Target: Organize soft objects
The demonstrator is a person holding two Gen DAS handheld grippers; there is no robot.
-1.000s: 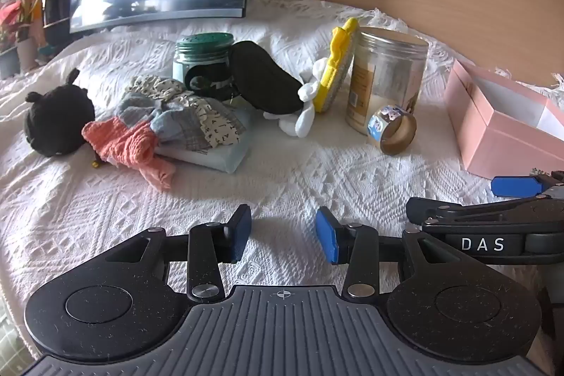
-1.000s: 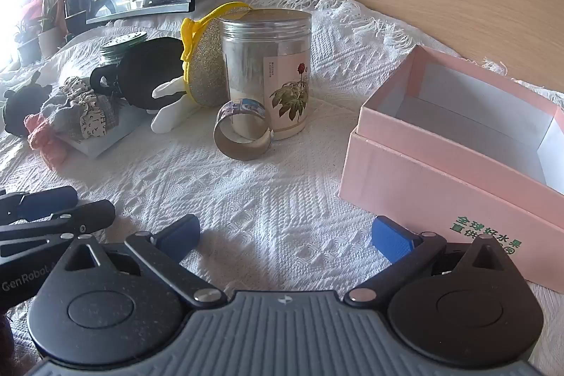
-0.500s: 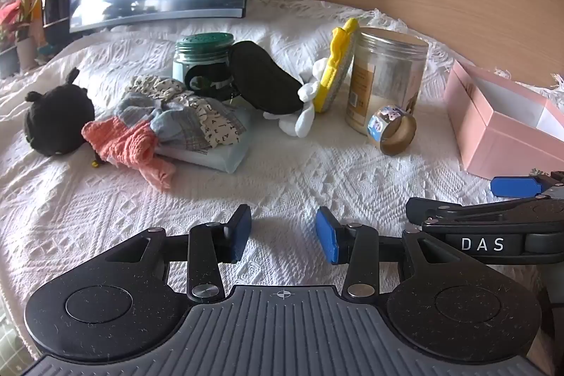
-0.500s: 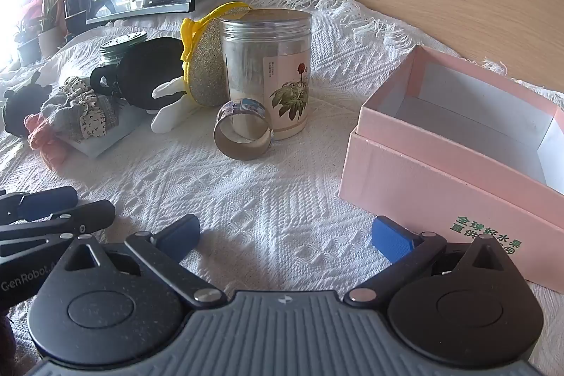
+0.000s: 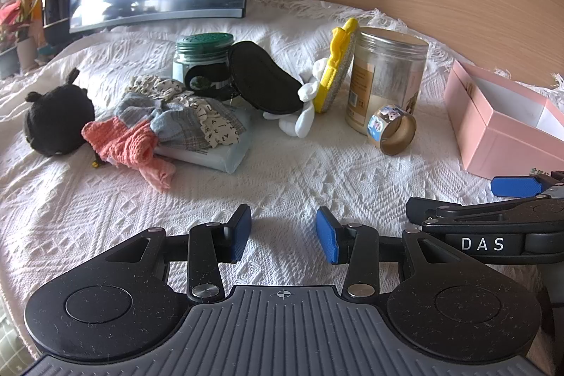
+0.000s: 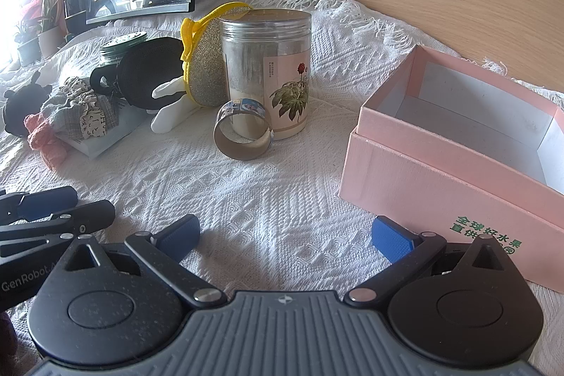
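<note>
Nearest me, both claws hover low over the white woven bedspread point(image 5: 282, 178): the left claw point(image 5: 283, 233) with its blue pads partly apart and empty, the right claw point(image 6: 285, 235) spread wide, also empty. Just right of it sits the open pink box point(image 6: 440, 178). Farther back, a tape roll point(image 6: 243, 133) leans on a clear jar point(image 6: 269, 73); left of these lie crumpled cloths point(image 5: 165, 125) on a pale packet, beside a black plush toy point(image 5: 56, 120).

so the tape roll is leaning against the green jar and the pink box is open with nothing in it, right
Not quite. The tape roll leans against the clear jar with the flower label, not the green jar, which stands further back behind the fabric pile. The right wrist view shows this. The pink box is indeed open and empty.
</note>
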